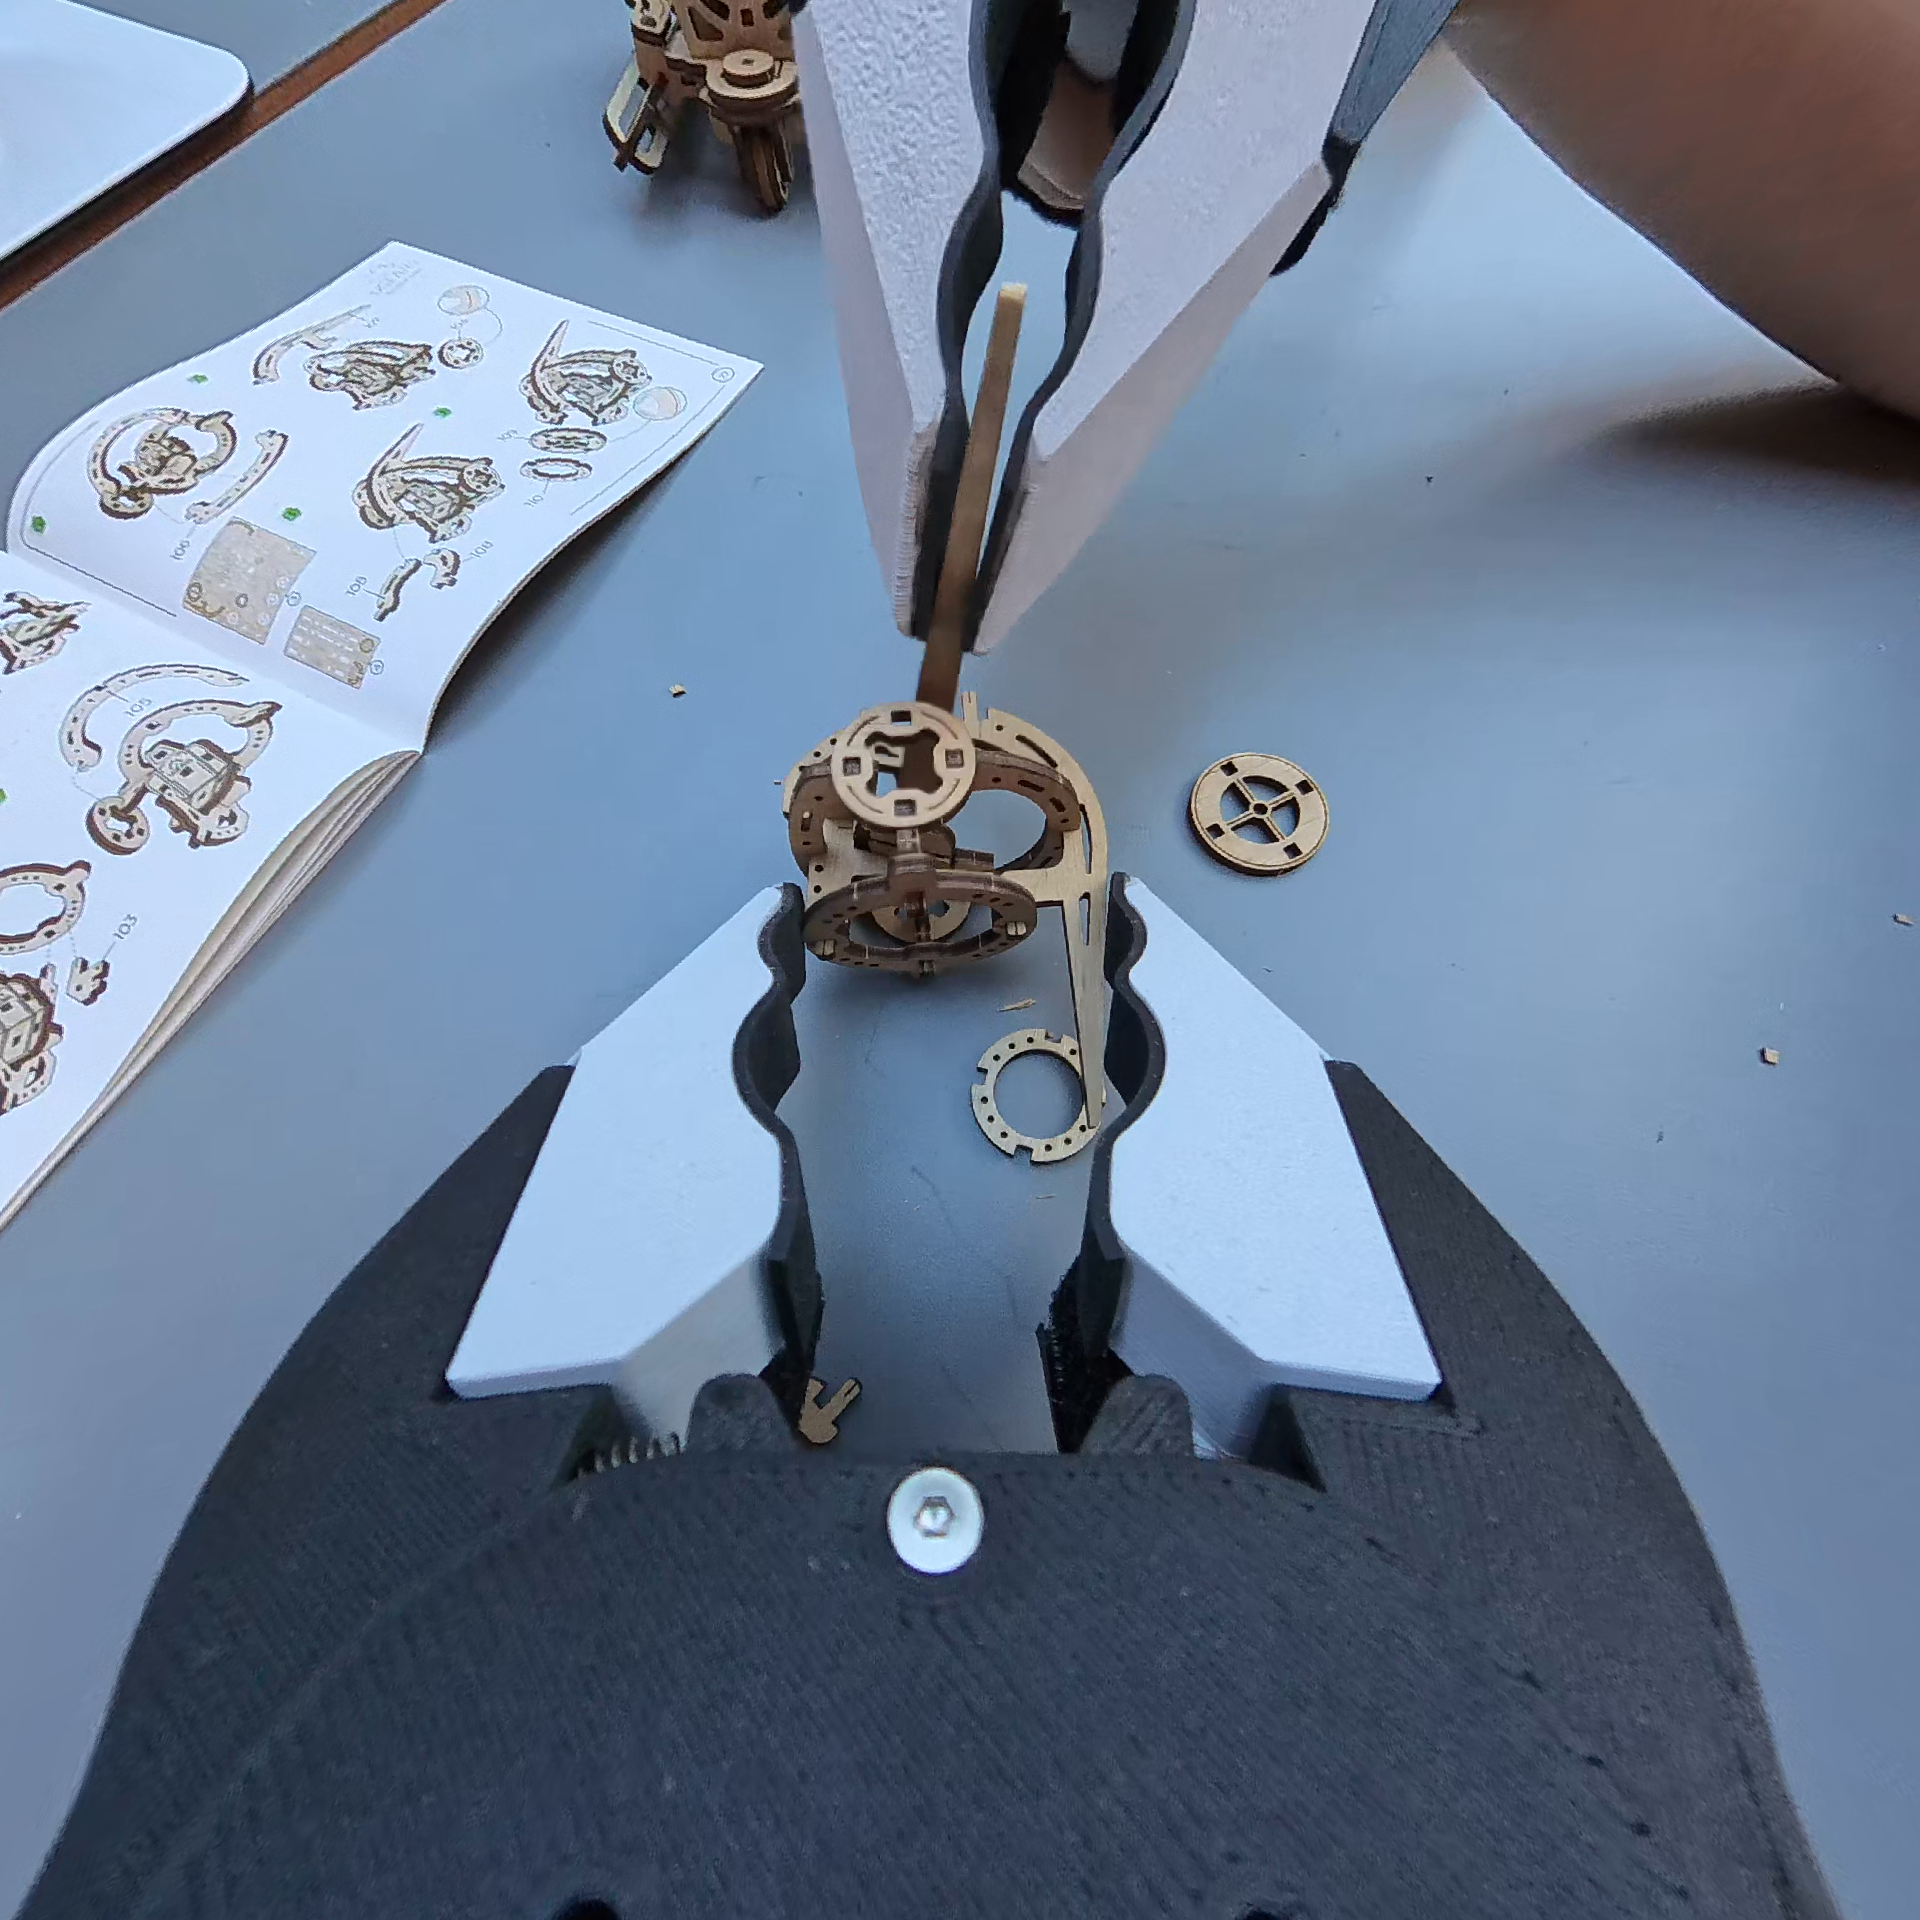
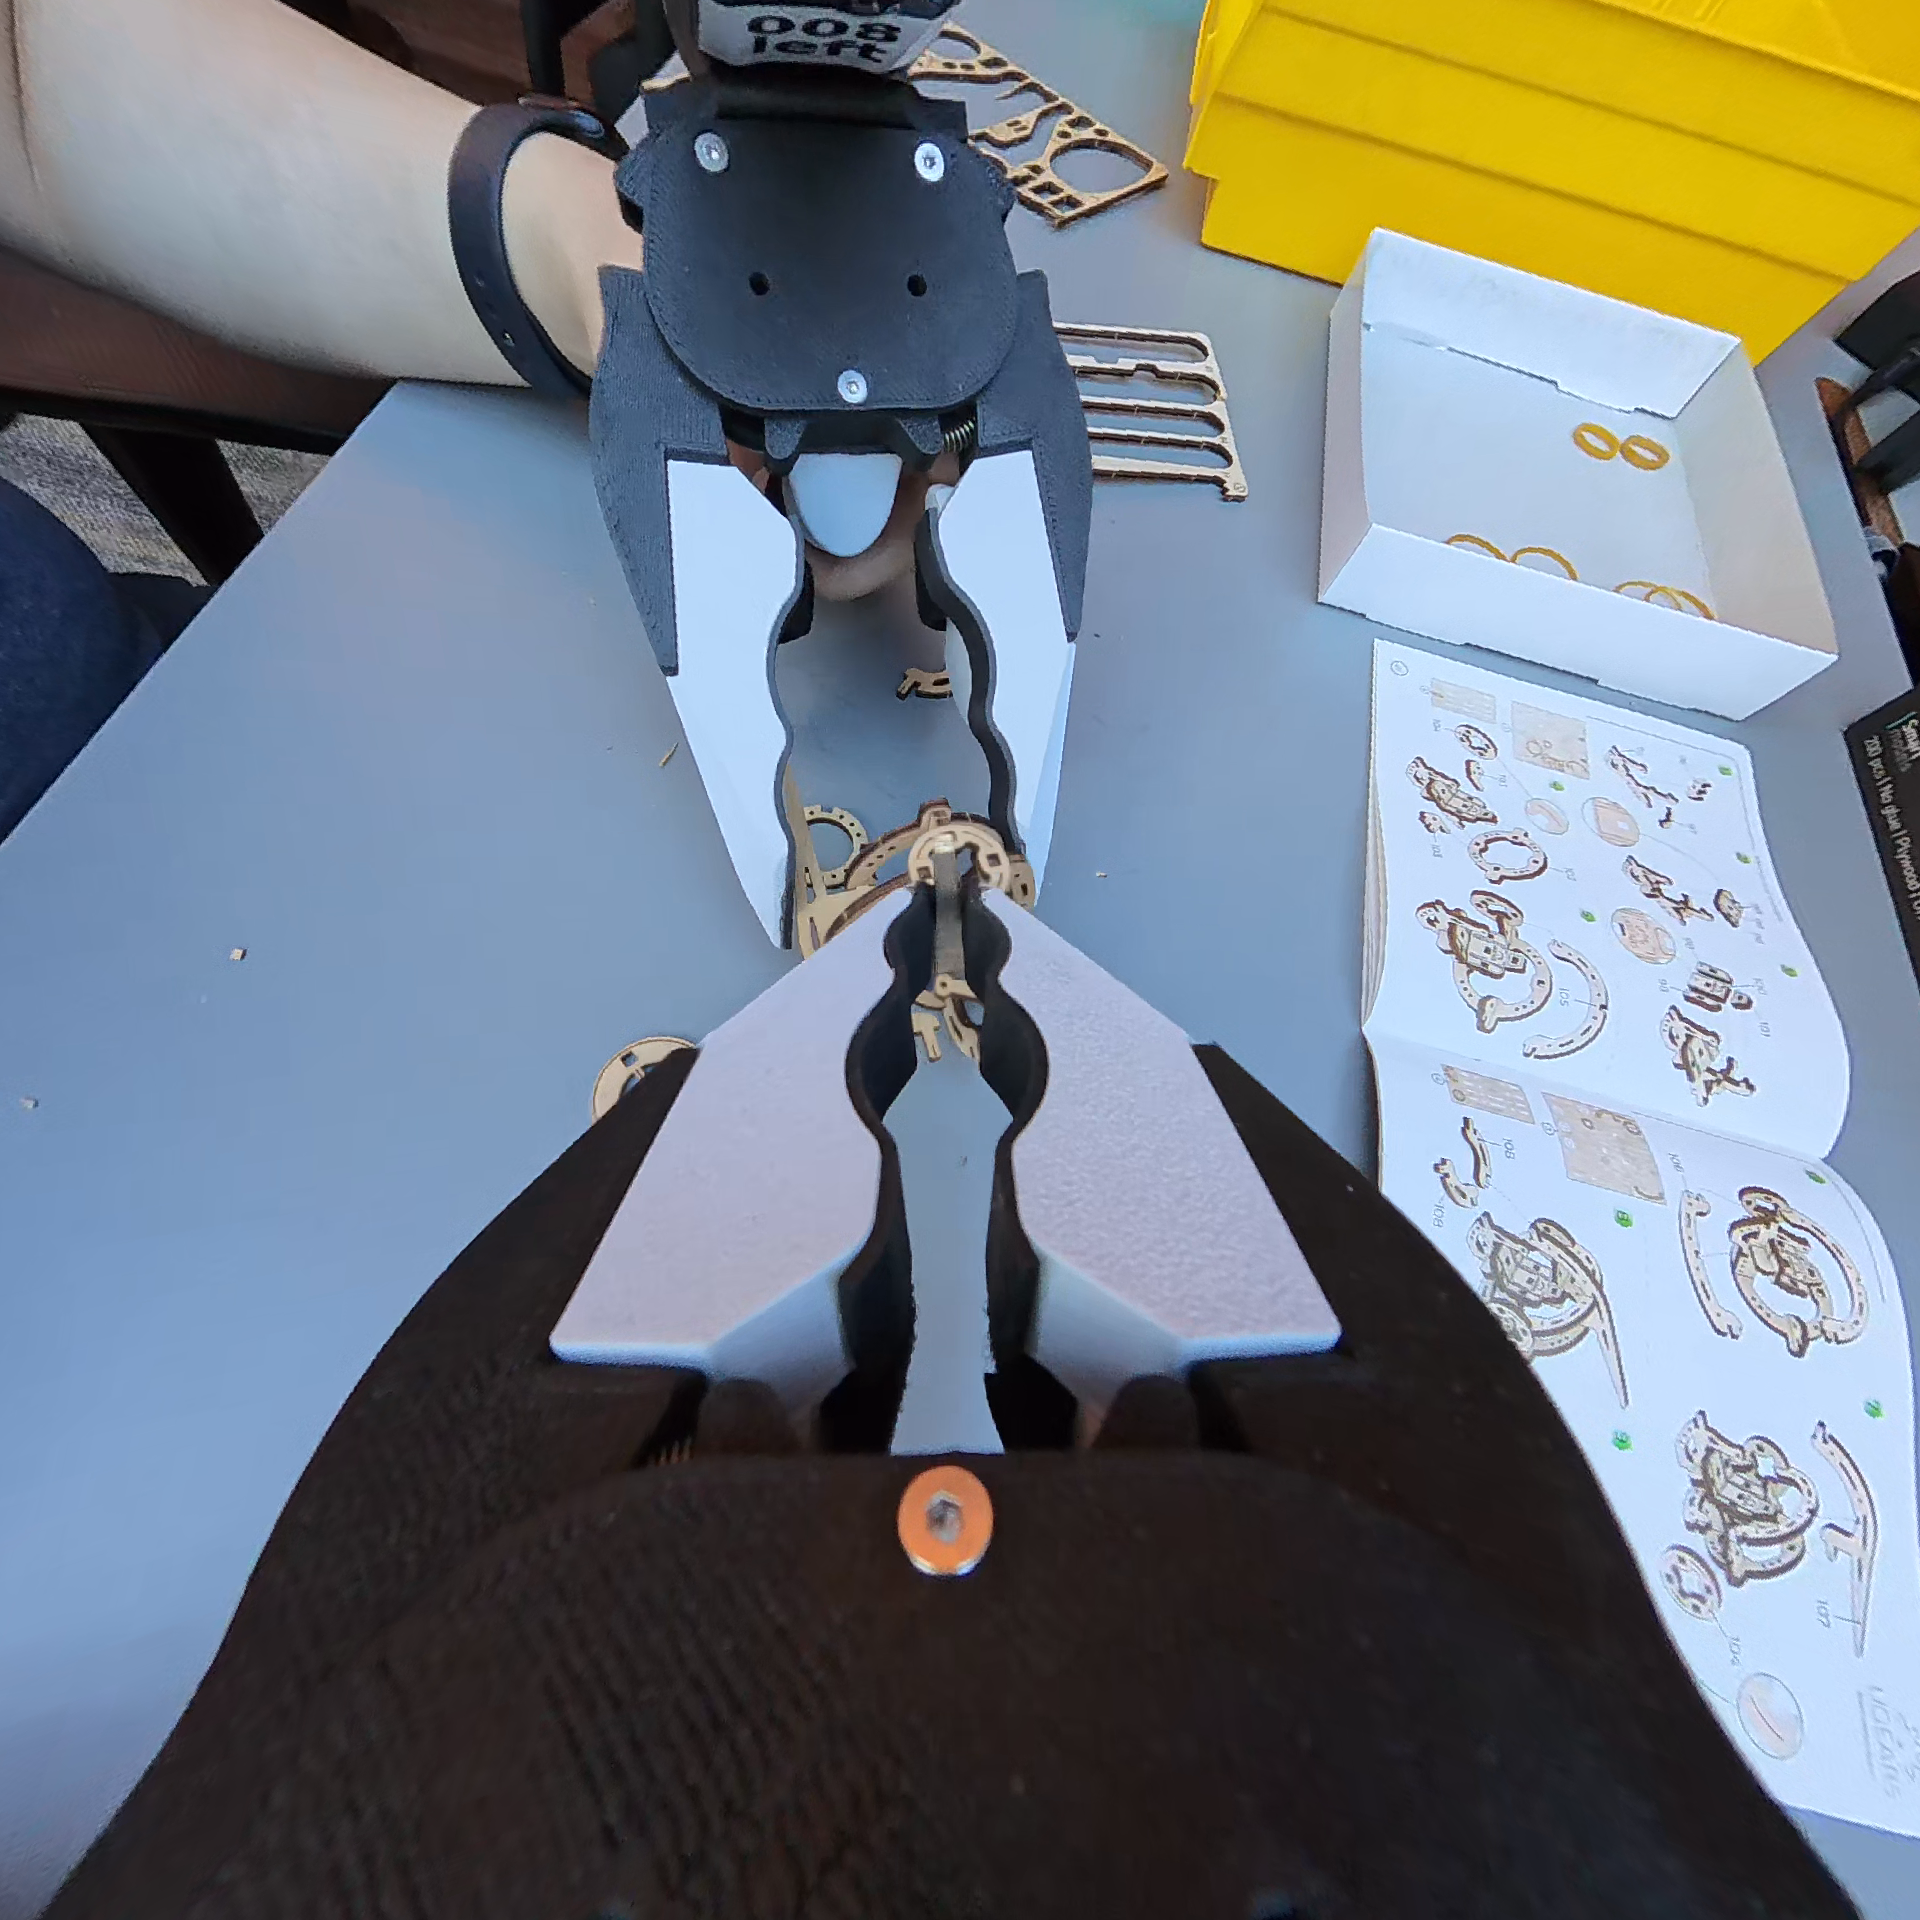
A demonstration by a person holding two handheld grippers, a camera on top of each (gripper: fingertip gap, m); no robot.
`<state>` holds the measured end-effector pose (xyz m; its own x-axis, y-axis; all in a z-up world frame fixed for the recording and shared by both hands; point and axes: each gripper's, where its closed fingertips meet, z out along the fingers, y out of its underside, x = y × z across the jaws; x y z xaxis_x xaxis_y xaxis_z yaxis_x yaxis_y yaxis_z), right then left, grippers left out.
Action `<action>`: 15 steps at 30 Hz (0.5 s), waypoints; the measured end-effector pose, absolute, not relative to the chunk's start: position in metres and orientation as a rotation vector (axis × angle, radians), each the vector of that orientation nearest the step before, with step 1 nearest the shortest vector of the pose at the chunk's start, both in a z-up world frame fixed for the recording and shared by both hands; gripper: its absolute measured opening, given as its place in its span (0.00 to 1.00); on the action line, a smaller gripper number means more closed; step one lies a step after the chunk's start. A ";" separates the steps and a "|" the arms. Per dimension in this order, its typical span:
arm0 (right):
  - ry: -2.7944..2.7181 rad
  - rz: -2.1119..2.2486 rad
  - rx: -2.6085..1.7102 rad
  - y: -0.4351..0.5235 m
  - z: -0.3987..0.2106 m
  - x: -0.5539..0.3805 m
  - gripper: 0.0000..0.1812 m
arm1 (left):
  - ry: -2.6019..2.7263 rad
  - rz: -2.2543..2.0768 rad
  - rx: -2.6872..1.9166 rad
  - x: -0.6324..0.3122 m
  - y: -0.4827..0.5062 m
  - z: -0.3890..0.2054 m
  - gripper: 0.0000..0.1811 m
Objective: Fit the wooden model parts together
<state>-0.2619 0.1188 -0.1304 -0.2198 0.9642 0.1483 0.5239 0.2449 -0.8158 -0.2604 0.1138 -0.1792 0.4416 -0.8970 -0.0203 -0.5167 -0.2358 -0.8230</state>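
A small wooden model (image 1: 914,862) of rings and discs sits tilted on the grey table (image 1: 1455,1143). My left gripper (image 1: 956,904) has its jaws wide, and its two fingertips touch the model's ring and its long flat arm, so it grips the model. My right gripper (image 2: 943,920) comes in from the far side and is shut on a thin wooden strip (image 1: 971,499). The strip's lower end meets the model's round top disc (image 1: 902,774). In the right wrist view the model (image 2: 914,862) shows between the left gripper's fingertips (image 2: 748,831).
A spoked wooden disc (image 1: 1259,814), a notched ring (image 1: 1029,1093) and a small key-shaped piece (image 1: 828,1410) lie loose near the model. An open instruction booklet (image 1: 260,623) lies beside it. There are also a white box (image 2: 1558,468), yellow bins (image 2: 1610,135), punched-out wooden sheets (image 2: 1153,416) and another model (image 1: 717,94). Left tips to right tips: about 5 centimetres. My left gripper's tips are some 4 centimetres from the spoked wooden disc (image 1: 1259,814).
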 end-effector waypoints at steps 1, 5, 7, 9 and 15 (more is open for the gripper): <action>-1.844 0.852 -1.363 0.118 -0.129 -0.262 0.02 | 1.191 -0.604 -1.896 -0.261 0.114 -0.179 0.31; -1.854 0.829 -1.380 0.121 -0.136 -0.262 0.01 | 1.189 -0.614 -1.896 -0.260 0.114 -0.179 0.31; -1.867 0.807 -1.363 0.121 -0.136 -0.263 0.01 | 1.194 -0.611 -1.894 -0.260 0.114 -0.179 0.31; -1.869 0.801 -1.368 0.120 -0.134 -0.263 0.02 | 1.193 -0.613 -1.893 -0.260 0.114 -0.179 0.31; -1.877 0.766 -1.381 0.120 -0.130 -0.261 0.02 | 1.197 -0.614 -1.890 -0.259 0.114 -0.179 0.31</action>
